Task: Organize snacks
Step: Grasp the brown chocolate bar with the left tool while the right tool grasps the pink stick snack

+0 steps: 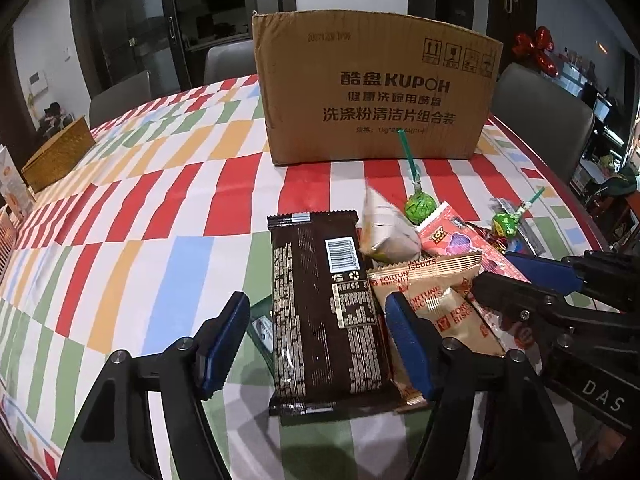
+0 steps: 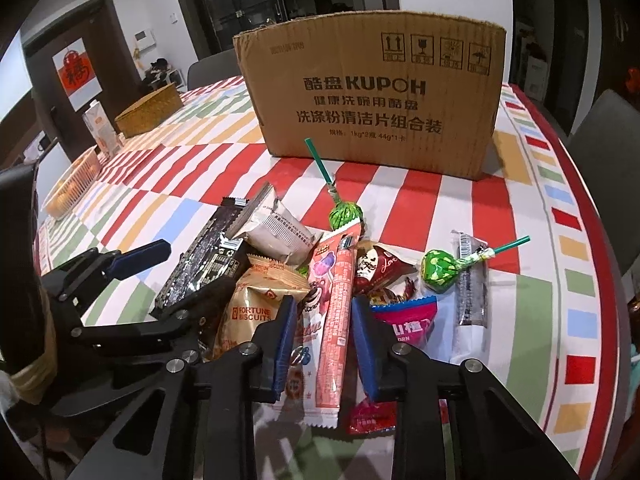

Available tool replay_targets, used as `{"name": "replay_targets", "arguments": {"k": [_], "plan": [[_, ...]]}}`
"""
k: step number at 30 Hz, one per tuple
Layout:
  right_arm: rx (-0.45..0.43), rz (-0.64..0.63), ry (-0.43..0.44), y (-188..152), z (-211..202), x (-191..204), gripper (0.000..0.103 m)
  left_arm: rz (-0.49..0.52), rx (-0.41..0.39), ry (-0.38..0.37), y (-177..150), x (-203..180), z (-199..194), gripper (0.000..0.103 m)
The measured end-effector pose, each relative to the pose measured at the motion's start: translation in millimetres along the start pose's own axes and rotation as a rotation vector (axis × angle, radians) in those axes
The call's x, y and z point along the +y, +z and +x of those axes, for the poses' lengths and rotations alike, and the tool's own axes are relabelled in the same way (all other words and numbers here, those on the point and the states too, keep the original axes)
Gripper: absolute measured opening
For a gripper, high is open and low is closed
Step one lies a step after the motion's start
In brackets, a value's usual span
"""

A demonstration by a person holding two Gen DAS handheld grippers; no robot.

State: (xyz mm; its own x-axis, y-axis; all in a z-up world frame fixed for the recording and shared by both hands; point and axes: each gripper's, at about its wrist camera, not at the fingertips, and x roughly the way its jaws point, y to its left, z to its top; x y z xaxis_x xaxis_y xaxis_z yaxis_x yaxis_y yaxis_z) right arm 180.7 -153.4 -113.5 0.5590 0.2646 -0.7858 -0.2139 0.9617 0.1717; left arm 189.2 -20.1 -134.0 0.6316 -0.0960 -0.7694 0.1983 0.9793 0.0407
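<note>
Where the snack pile lies on the striped tablecloth point(image 1: 152, 184), the left gripper point(image 1: 320, 344) stands released, its fingers straddling the dark brown packet point(image 1: 320, 312) without pressing it. The right gripper point(image 2: 324, 344) flanks a pink stick packet point(image 2: 336, 320) (pad contact cannot be told). Its lower end is hidden behind the fingers. Beyond both fingertips stands the cardboard box point(image 2: 372, 104). Biscuit packets point(image 1: 436, 292) are partly covered.
</note>
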Motion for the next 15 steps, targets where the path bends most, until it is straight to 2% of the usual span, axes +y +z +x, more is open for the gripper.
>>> {"name": "replay_targets", "arguments": {"k": [3, 5, 7, 10, 15], "plan": [[-0.002, -0.007, -0.008, 2.2, 2.2, -0.3, 0.026, -0.015, 0.007, -0.013, 2.0, 2.1, 3.3, 0.065], [0.001, -0.007, -0.005, 3.4, 3.5, -1.1, 0.025, -0.021, 0.018, -0.026, 3.7, 2.2, 5.8, 0.055], [0.008, 0.005, 0.003, 3.8, 4.7, -2.9, 0.021, -0.026, 0.028, -0.022, 4.7, 1.4, 7.9, 0.052], [0.017, 0.008, 0.012, 3.5, 5.1, -2.9, 0.012, -0.025, 0.028, -0.022, 4.5, 0.5, 7.4, 0.049], [0.006, 0.012, 0.017, 1.8, 0.3, -1.7, 0.009, -0.043, 0.038, -0.042, 4.6, 2.1, 3.8, 0.049]]}}
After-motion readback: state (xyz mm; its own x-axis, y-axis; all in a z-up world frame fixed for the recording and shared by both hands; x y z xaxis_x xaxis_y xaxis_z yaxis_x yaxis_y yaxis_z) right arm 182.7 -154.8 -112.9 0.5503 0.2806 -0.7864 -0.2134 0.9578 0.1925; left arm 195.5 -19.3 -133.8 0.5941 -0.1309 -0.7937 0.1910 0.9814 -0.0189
